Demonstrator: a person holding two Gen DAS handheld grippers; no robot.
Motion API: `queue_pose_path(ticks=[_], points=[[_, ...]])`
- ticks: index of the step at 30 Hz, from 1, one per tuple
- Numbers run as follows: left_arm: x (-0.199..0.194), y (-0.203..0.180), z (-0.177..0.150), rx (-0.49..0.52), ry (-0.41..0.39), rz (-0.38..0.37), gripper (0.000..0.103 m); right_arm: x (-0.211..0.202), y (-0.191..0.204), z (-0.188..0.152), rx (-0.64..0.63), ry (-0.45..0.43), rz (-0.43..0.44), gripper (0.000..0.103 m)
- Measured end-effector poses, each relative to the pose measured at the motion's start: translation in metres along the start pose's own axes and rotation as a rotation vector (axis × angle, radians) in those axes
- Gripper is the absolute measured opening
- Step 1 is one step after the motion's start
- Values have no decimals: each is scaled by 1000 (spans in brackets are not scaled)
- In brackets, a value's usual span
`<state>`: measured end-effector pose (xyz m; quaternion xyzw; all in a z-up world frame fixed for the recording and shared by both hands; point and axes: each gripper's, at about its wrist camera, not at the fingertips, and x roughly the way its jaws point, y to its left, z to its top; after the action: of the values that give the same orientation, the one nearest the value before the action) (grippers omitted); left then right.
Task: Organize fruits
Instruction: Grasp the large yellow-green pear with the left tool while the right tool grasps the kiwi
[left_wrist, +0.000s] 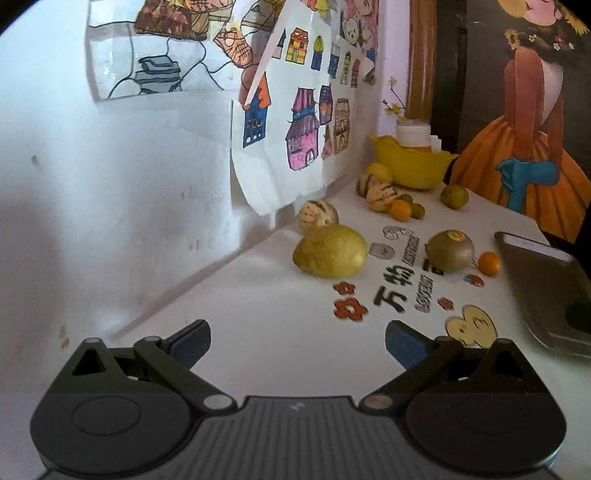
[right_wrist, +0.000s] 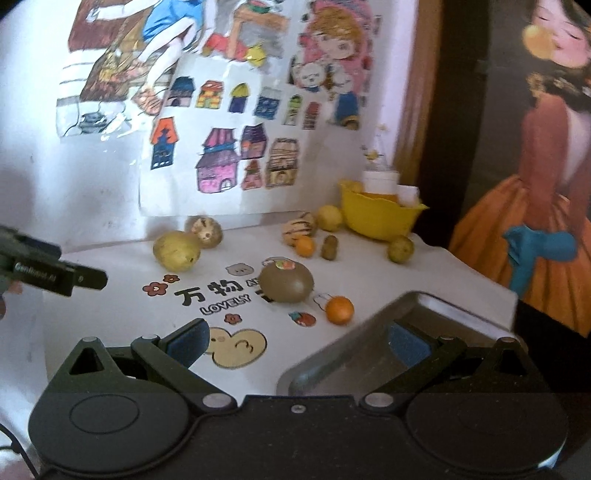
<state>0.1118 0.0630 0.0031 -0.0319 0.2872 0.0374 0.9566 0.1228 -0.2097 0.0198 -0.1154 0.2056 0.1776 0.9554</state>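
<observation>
Hovering both claws over white table (left_wrist: 258, 317), nothing grasped. My left claw (left_wrist: 297, 345) released, jaws wide; large yellow-green pear-shaped fruit (left_wrist: 330, 251) straight ahead, striped cream melon (left_wrist: 317, 213) just behind it. My right claw (right_wrist: 297, 345) also released, right finger over grey metal tray (right_wrist: 436, 306). Brown stickered kiwi (right_wrist: 286, 282) ahead of right claw, small orange citrus (right_wrist: 340, 310) beside it. Yellow plastic bowl (right_wrist: 380, 218) far ahead, more fruit near it.
</observation>
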Motion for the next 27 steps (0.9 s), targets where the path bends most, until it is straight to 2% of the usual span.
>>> queue_pose_path(ticks=[9,15,21,27], points=[[34,1,25,23,16,-71,103,38,-15,25,-29,70,75,103],[56,-6,39,32,28,-105,103,66,-12,34,-106,115,121,103],[82,-10,52,-13,53,-113,102,104,-8,48,-196,181,199,102],[99,-13,57,-35,62,-130,102,129,-10,55,-237,189,216,102]])
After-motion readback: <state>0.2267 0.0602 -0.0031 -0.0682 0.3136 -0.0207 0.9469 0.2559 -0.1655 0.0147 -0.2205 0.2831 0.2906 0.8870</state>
